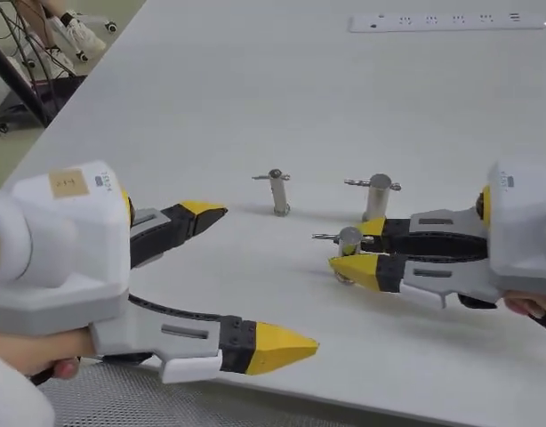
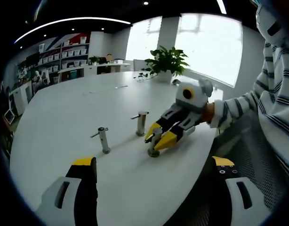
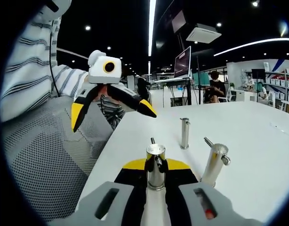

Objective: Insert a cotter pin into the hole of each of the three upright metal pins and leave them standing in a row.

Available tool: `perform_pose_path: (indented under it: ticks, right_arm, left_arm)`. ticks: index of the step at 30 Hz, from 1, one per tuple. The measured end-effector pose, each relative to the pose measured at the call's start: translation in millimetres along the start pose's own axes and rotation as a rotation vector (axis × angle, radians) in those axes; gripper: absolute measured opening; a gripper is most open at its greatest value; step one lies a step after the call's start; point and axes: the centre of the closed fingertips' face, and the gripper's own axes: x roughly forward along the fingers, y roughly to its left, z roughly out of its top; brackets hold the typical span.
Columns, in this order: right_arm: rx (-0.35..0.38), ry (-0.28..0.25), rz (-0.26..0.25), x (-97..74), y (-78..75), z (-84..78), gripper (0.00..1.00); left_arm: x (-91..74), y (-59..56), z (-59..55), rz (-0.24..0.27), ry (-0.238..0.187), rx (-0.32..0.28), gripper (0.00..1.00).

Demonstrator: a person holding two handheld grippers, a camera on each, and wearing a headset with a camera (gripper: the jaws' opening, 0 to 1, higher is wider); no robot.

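The nearest pin (image 1: 349,251) stands upright on the white table (image 1: 255,89), its long axis vertical. My right gripper (image 1: 354,246) is clenched on it, with one yellow-tipped jaw against each side of the shaft, low down. A cotter pin (image 1: 328,237) sits in the hole near its top. It lies level and crosswise to the shaft, and its longer end pokes out to the left in the head view.

Farther from me stand the left pin (image 1: 278,194) and the right pin (image 1: 377,197), both upright on their bases and apart from each other. The clamped pin is just in front of the right one, so the three make a shallow triangle more than a straight line. The left cotter pin (image 1: 266,177) and the right cotter pin (image 1: 366,184) each lie level through the hole near the top of their pins.

My left gripper (image 1: 264,276) is released, its jaws spread wide and holding nothing. It hovers over the near left part of the table, tips aimed toward the pins and well apart from them.

A grey mesh surface (image 1: 122,400) lies along the near edge. A white power strip (image 1: 446,20) lies at the far side.
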Motion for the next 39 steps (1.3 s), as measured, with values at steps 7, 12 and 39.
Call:
perform_pose_path:
  ticks: [7, 12, 39]
  right_arm:
    - [-0.011, -0.03, 0.044, -9.2, 13.5, 10.6, 0.08]
    - [-0.016, -0.042, 0.055, -27.5, 15.5, 19.7, 0.08]
    - [-0.01, 0.002, -0.101, -120.0, -66.4, 0.7, 0.08]
  left_arm:
    - [-0.8, 2.0, -1.2, 0.008, 0.009, -0.003, 0.99]
    - [-0.7, 3.3, 1.0, 0.014, 0.003, -0.014, 0.99]
    - [-10.9, 10.5, -13.7, 0.037, 0.045, -0.084, 0.99]
